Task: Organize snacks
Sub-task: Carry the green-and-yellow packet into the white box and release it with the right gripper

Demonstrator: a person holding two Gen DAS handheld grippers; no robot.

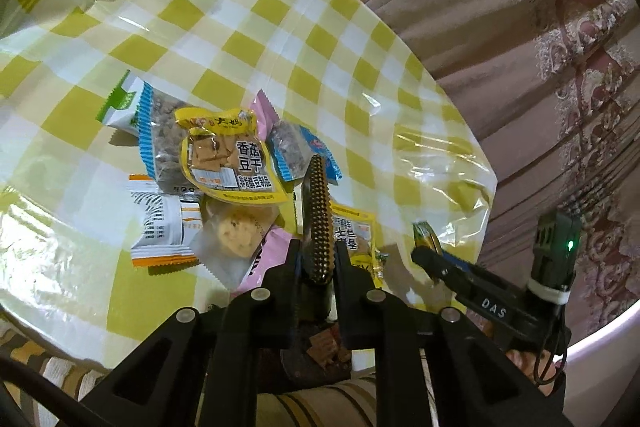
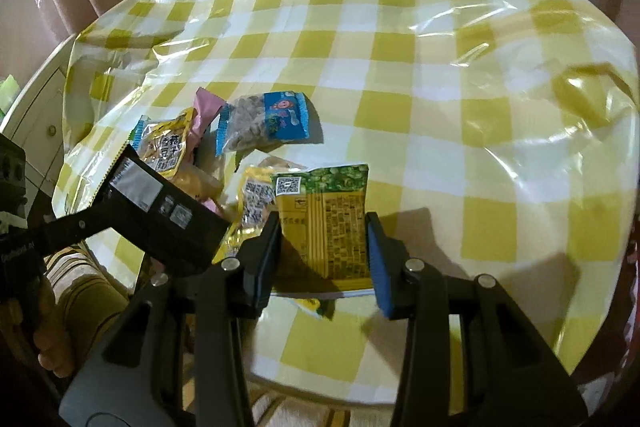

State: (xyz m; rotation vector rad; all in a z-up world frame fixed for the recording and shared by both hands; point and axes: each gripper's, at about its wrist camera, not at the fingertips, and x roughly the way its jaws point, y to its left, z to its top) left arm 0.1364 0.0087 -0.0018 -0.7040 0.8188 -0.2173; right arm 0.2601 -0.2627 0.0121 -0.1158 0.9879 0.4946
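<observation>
A glossy, crinkled plastic checked tablecloth (image 2: pixel 420 75) covered the table. The snack packets (image 1: pixel 224 155) were shiny plastic film, one green-and-yellow packet (image 2: pixel 332 227) printed foil-like. Both grippers were matt black plastic. Behind hung soft, matt curtain cloth (image 1: pixel 520 7) with lace trim.

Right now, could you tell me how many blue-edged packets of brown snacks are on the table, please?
2. One blue-edged packet lies under the yellow tofu packet at the pile's left; the other sits at its right, beside the pink wrapper. More may be buried.
</observation>
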